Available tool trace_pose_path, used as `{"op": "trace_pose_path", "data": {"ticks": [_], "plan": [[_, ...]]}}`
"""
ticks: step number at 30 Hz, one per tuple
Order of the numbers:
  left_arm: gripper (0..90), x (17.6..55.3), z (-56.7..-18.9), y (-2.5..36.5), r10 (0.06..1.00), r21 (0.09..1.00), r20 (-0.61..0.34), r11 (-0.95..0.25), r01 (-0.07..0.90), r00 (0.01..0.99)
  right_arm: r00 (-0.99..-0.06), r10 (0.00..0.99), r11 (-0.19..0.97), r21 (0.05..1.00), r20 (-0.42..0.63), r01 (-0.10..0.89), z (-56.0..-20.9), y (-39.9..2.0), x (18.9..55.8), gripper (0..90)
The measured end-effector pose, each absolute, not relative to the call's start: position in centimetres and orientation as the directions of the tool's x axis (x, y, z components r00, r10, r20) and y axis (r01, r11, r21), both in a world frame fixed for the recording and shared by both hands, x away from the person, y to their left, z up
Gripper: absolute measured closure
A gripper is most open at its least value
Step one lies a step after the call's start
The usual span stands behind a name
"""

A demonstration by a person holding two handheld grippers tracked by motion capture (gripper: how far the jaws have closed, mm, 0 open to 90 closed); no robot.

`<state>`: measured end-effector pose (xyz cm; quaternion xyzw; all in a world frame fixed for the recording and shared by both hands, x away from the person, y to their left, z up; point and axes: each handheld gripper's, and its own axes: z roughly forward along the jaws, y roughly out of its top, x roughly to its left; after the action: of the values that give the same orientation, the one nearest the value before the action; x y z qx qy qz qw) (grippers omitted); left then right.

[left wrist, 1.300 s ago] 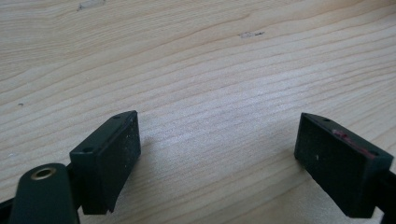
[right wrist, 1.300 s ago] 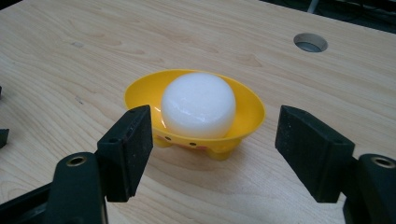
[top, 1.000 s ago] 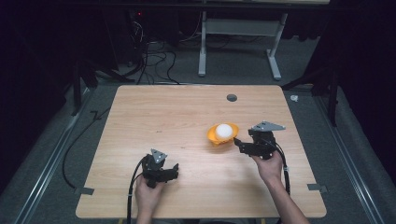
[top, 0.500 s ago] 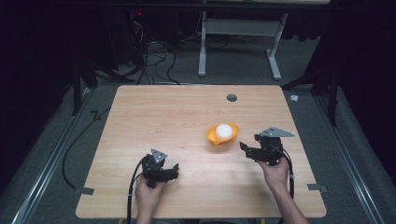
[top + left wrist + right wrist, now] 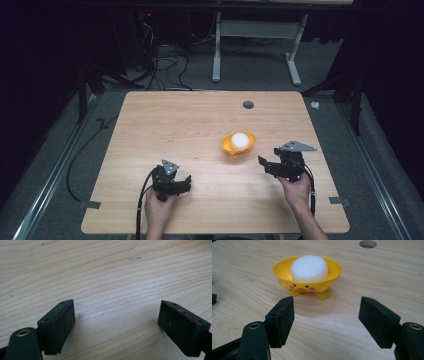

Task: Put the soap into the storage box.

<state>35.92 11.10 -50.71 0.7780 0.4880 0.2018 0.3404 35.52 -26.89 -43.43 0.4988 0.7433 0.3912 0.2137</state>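
Observation:
A yellow chick-faced bowl [image 5: 231,146] on little feet stands on the wooden table [image 5: 175,125], right of the middle, with a round white block [image 5: 240,140] in it. My right gripper [image 5: 267,158] rests low over the table just right of the bowl, pointing at it and apart from it. In the right gripper view the bowl [image 5: 280,268] and white block [image 5: 309,268] lie a short way beyond my right gripper [image 5: 325,320], whose jaws stand apart with nothing between them. My left gripper [image 5: 187,183] sits near the front left, open over bare wood, as the left gripper [image 5: 116,322] view confirms.
A round cable hole [image 5: 248,105] lies in the table top behind the bowl. Grey tape tabs [image 5: 90,204] mark the front corners. Beyond the far edge are floor cables [image 5: 165,55] and a white desk frame [image 5: 255,35].
My right gripper has drawn back from the bowl, to the right and toward the table's front edge. The left gripper, bowl and white block have stayed put.

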Motion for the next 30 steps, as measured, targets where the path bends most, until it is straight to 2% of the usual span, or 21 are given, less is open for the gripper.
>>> {"op": "trace_pose_path", "data": {"ticks": [30], "plan": [[14.7, 35.9, -50.7, 11.1, 0.897, 0.727, -0.018, -0.292, 0.622, 0.442, -0.394, 0.915, 0.188, 0.77, 0.089, 0.61, -45.5, -27.3, 34.6, 29.3]]}}
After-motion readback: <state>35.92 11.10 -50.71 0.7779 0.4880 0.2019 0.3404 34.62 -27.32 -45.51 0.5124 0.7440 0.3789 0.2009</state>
